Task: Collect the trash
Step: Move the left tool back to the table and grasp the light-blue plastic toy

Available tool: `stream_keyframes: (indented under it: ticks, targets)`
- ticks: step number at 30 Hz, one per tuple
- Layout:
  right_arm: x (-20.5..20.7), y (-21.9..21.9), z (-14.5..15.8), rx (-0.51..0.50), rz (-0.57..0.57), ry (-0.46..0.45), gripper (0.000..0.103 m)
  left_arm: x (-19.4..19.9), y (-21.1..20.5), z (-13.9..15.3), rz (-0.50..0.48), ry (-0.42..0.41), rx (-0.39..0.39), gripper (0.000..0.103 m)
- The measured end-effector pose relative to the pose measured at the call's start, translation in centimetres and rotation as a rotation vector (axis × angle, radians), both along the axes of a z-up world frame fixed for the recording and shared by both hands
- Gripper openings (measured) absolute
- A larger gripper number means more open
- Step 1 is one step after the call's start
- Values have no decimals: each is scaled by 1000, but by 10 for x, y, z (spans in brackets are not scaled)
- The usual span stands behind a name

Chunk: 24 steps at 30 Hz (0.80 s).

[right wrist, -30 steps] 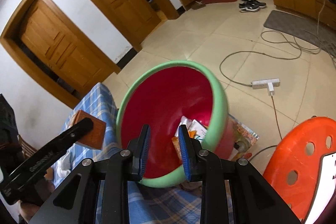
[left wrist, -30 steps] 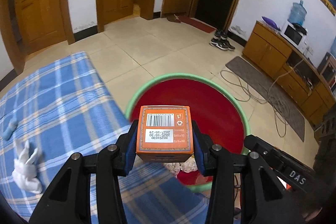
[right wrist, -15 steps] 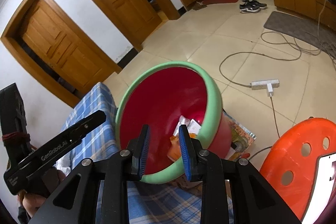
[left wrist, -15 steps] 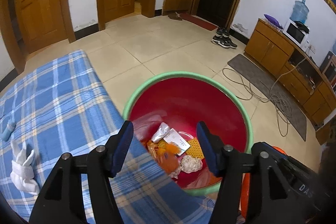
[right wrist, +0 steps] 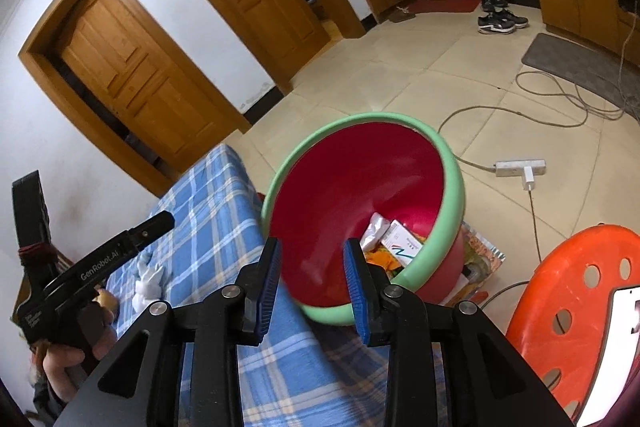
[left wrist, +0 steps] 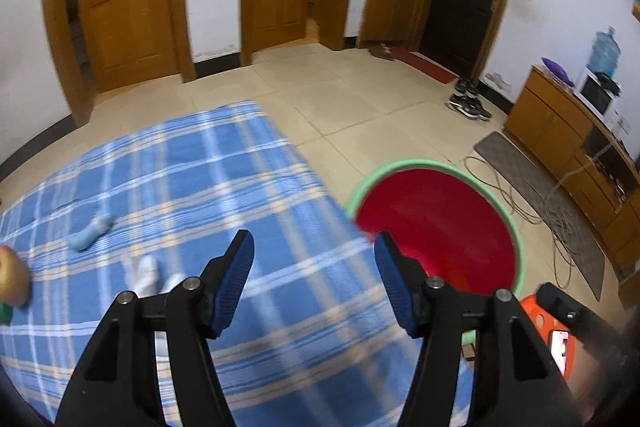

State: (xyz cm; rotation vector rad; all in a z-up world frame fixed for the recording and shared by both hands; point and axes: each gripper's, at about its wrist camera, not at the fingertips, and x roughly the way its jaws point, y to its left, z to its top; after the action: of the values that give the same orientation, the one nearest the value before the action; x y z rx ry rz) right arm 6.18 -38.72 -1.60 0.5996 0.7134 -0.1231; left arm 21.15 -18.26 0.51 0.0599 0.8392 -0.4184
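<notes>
Our left tongs [left wrist: 310, 281] are spread wide with nothing between the blue pads, hovering over the blue plaid bedspread [left wrist: 180, 187]. On that cloth, to the left, lie a crumpled white tissue [left wrist: 146, 273] and a pale blue scrap [left wrist: 89, 233], both well apart from the tongs; a brownish round thing [left wrist: 12, 281] peeks in at the far left edge, too cut off to name. To the right of the bed sits the red basin [left wrist: 436, 227] with its green rim.

From our right wrist view, the right tongs [right wrist: 312, 281] are parted too, holding nothing, aimed at the near rim of the basin [right wrist: 360, 187]. The basin leans toward us, and the collected trash [right wrist: 394, 241] — a white carton, a silvery wrapper, orange bits — lies in its bottom. An orange stool [right wrist: 576, 291] stands just to the right, and a power strip [right wrist: 520, 167] rests on the tiled floor [right wrist: 460, 67] beyond.
</notes>
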Motion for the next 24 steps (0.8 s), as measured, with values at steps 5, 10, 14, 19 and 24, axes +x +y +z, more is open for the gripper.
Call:
stream_keyframes:
  ticks: [5, 10, 14, 19, 24]
  targets:
    - [2, 12, 5, -11, 15, 6, 33, 16, 45, -2, 74, 11, -7, 62]
    - [5, 19, 6, -24, 4, 16, 34, 33, 79, -9, 129, 8, 24, 62]
    - [10, 30, 3, -25, 18, 34, 34, 60, 108, -19, 160, 26, 82, 62]
    - [18, 39, -3, -33, 35, 63, 34, 86, 134, -33, 197, 58, 121, 62]
    - [22, 40, -7, -36, 34, 79, 34, 111, 149, -49, 199, 87, 156, 62]
